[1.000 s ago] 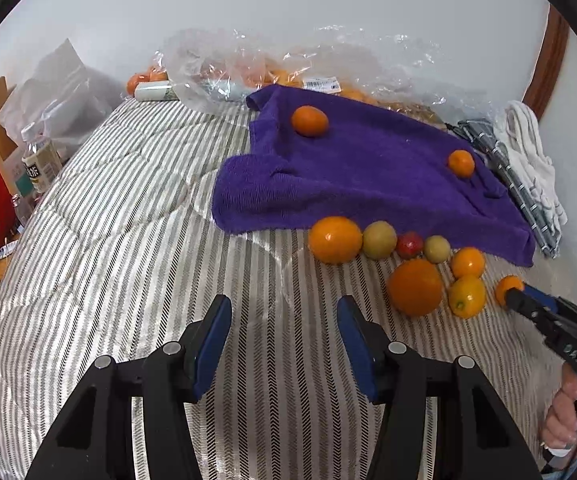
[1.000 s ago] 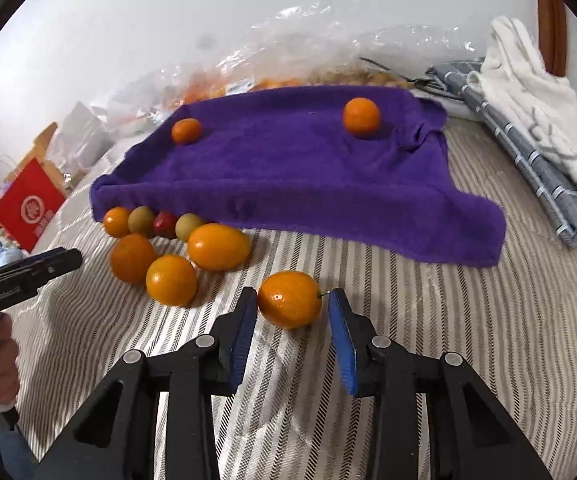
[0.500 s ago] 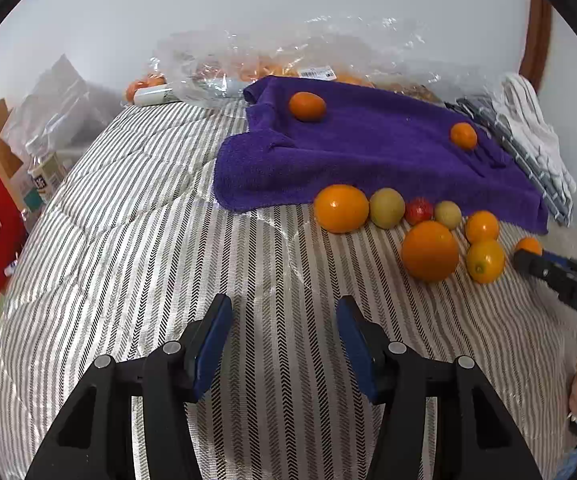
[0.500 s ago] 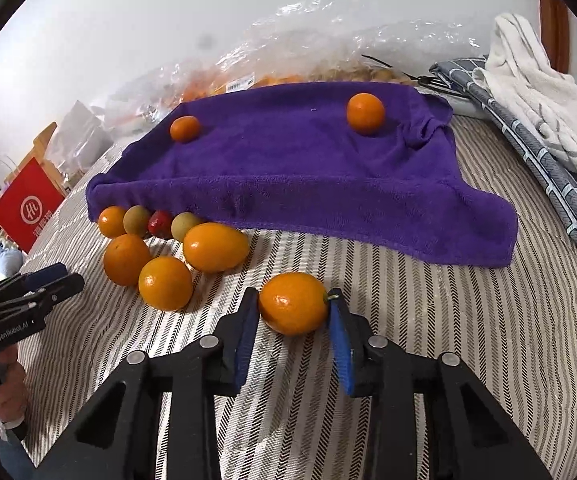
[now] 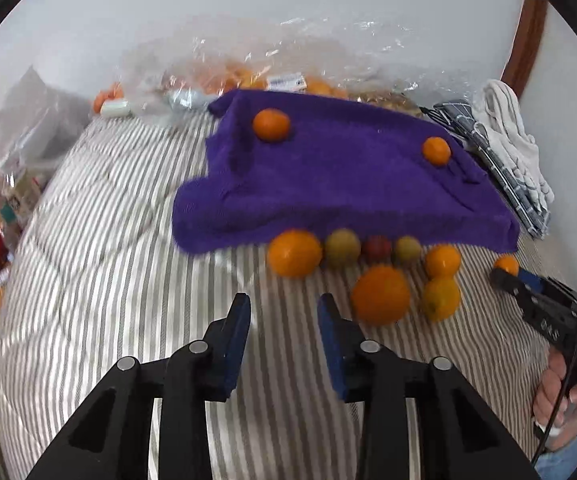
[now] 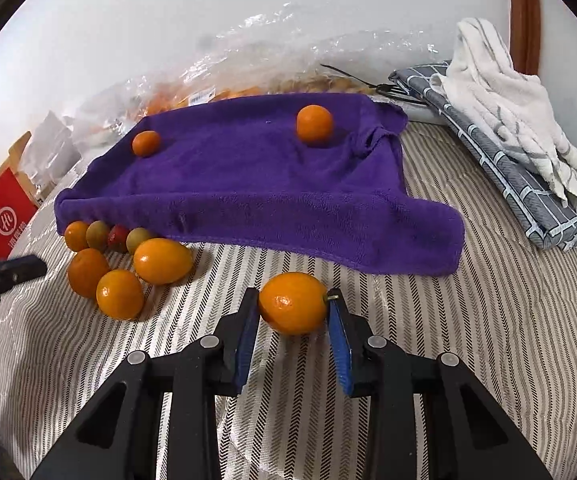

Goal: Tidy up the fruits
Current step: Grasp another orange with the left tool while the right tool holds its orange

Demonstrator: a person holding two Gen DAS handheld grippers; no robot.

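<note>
Now the right gripper (image 6: 293, 312) is clamping an orange fruit (image 6: 292, 303) just in front of the purple towel (image 6: 272, 184).
Beside it, the left gripper (image 5: 283, 312) is hanging empty, its jaws narrowing.

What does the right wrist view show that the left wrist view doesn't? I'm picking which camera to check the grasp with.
Only the right wrist view shows the right gripper shut on the orange fruit from both sides. Only the left wrist view shows the left gripper with nothing between its fingers, its jaws having just been closing, and the person's hand. Both show the purple towel carrying two small oranges and the fruit cluster at its edge.
</note>
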